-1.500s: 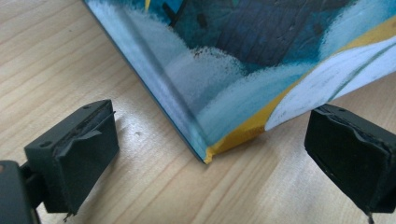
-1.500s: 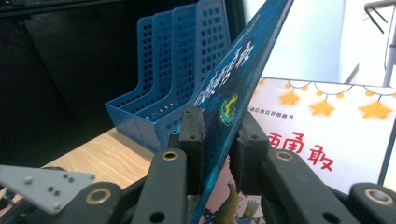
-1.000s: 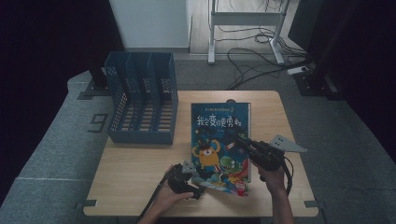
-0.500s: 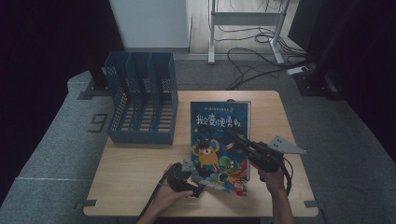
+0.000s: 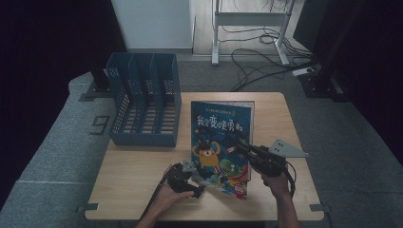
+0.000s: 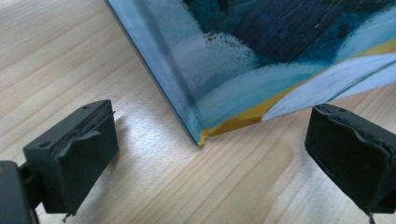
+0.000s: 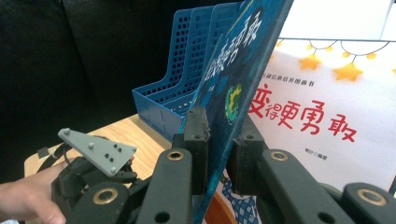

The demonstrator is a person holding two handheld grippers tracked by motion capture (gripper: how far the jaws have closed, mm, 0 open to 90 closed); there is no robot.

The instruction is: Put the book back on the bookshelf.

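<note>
At centre frame in the high view, the right gripper (image 5: 243, 148) is pinching the picture book's cover (image 5: 219, 142) open while the left gripper (image 5: 186, 179), jaws wide, is hovering at its corner; that thin cover could be slipping or creasing.

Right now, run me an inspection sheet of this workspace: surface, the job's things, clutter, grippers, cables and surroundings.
Surface: light wooden table, grain bare around the book.
Job's things: picture book, front cover lifted off the title page at its right edge; its near left corner rests on the wood.
Clutter: blue file rack with slotted compartments at the table's far left; nothing seen inside.
Grippers: right gripper, jaws clamped on the raised cover's edge; left gripper, jaws spread wide either side of the book's corner, not touching it.
Cables: one trails from each gripper toward the person; black cables lie on the floor beyond.
Surroundings: grey floor mat, white metal stand behind, dark curtains at both sides.
</note>
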